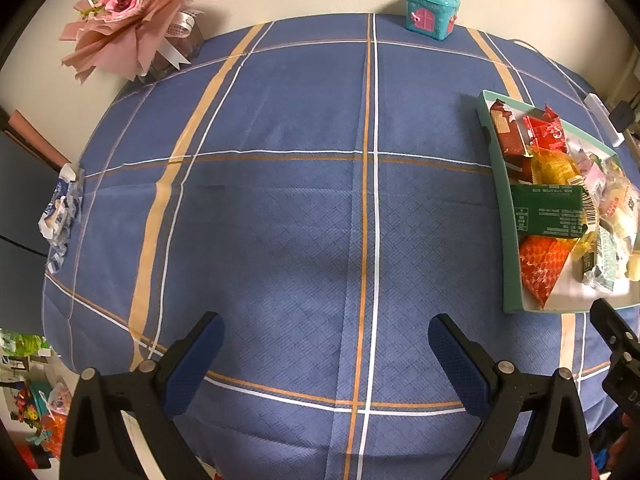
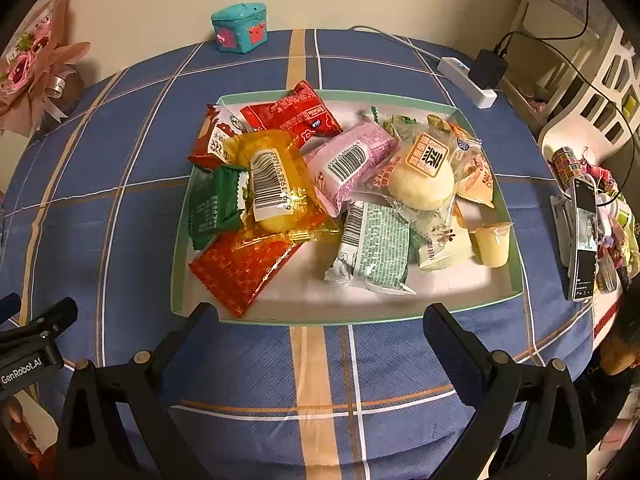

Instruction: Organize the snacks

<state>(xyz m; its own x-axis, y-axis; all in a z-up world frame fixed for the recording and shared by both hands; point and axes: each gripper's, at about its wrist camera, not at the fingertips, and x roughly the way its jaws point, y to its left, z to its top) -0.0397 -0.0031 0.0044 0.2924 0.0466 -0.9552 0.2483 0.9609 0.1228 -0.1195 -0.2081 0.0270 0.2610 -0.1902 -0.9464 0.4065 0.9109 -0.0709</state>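
Observation:
A shallow green-rimmed tray [image 2: 182, 236] sits on the blue checked tablecloth, holding several wrapped snacks: a yellow pack [image 2: 276, 188], a pink pack [image 2: 352, 164], a round white bun [image 2: 422, 182], a red-orange pack [image 2: 244, 268], a pale green pack [image 2: 376, 248]. My right gripper [image 2: 320, 320] is open, just short of the tray's near rim, nothing between its fingers. In the left wrist view the same tray [image 1: 510, 240] lies at the right. My left gripper [image 1: 326, 340] is open above bare cloth, left of the tray.
A teal toy box [image 1: 431, 12] stands at the table's far edge and a pink bouquet [image 1: 132, 12] at the far left corner. A blue-white wrapper [image 1: 62, 216] lies at the left edge. A power strip [image 2: 468, 76] and a phone [image 2: 584, 236] sit right of the tray.

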